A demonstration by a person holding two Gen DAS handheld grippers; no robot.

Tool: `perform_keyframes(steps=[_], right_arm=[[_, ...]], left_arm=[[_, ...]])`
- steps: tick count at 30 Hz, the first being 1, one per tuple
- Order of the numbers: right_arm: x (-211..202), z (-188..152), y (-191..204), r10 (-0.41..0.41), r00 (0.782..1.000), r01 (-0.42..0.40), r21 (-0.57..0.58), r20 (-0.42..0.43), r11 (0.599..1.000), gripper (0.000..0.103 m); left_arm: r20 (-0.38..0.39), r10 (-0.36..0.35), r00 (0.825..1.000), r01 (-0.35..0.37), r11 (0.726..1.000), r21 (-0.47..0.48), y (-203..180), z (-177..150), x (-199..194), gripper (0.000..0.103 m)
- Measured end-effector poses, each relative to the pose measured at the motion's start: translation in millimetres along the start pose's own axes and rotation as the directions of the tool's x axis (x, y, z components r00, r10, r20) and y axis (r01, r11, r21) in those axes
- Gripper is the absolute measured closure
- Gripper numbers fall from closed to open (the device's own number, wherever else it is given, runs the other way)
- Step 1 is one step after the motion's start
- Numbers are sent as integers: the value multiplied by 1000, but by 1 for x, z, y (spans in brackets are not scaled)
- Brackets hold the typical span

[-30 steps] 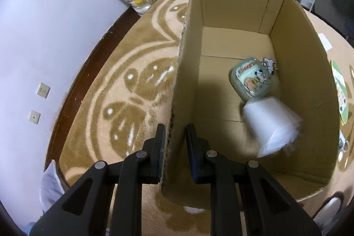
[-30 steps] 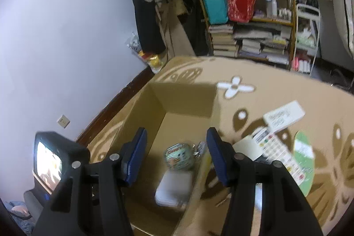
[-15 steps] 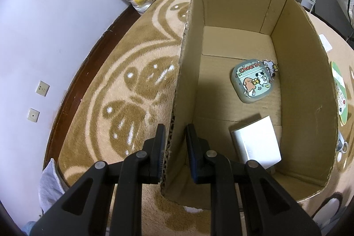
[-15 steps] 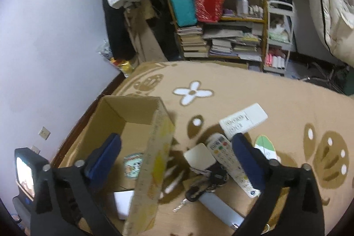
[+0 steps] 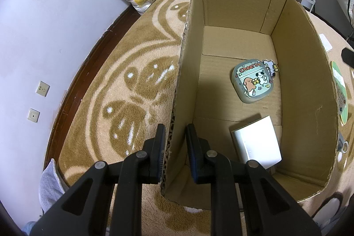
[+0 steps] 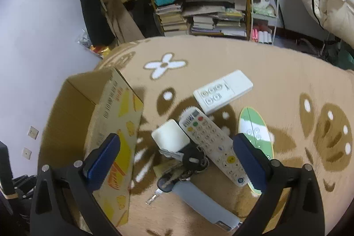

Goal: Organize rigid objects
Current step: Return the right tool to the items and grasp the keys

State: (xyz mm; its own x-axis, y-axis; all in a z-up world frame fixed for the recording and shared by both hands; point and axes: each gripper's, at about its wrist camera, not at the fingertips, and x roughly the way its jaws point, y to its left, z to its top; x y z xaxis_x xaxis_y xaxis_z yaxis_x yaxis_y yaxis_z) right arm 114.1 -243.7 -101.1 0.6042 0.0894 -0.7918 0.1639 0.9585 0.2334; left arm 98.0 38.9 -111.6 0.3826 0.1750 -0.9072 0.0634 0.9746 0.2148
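**A:** Stock check, taking the cardboard box as landmark. What is inside?

**B:** Two items on its floor: one cartoon-printed case toward the far end, and one white box toward the near end. The left gripper is clamped on the box's near wall, one finger outside, one inside.

**A:** And outside?

**B:** On the carpet beside the box's printed wall: two remotes, a white one farther out and a many-buttoned one nearer; one white square case just beside the box; one key bunch; one grey bar nearest the camera; one green-and-white oval item, farthest from the box.

**A:** Right gripper?

**B:** Fingers spread wide, holding nothing, hovering over the pile.

**A:** Handling notes?

**B:** Probably all light, stiff plastic. Remotes: take across the narrow width, mid-body; smooth shells may slip. Keys: loose, likely to dangle and snag; pinch the black fob.
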Motion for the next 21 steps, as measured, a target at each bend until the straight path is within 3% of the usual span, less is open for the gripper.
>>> perform_keyframes(steps=[11, 17, 20, 21], right_arm=[[20, -21, -7, 22, 999, -22, 17, -42, 1000, 1], [30, -27, -4, 28, 997, -28, -8, -68, 1000, 11], [33, -30, -6, 23, 997, -24, -2, -73, 1000, 30], [35, -31, -8, 22, 996, -22, 6, -84, 1000, 43]], left_arm=[[0, 0, 1000, 0, 1000, 0, 0, 0, 0, 84], [0, 0, 1000, 0, 1000, 0, -1, 1, 0, 84], [1, 0, 1000, 0, 1000, -2, -1, 1, 0, 84], [2, 0, 1000, 0, 1000, -1, -1, 1, 0, 84]])
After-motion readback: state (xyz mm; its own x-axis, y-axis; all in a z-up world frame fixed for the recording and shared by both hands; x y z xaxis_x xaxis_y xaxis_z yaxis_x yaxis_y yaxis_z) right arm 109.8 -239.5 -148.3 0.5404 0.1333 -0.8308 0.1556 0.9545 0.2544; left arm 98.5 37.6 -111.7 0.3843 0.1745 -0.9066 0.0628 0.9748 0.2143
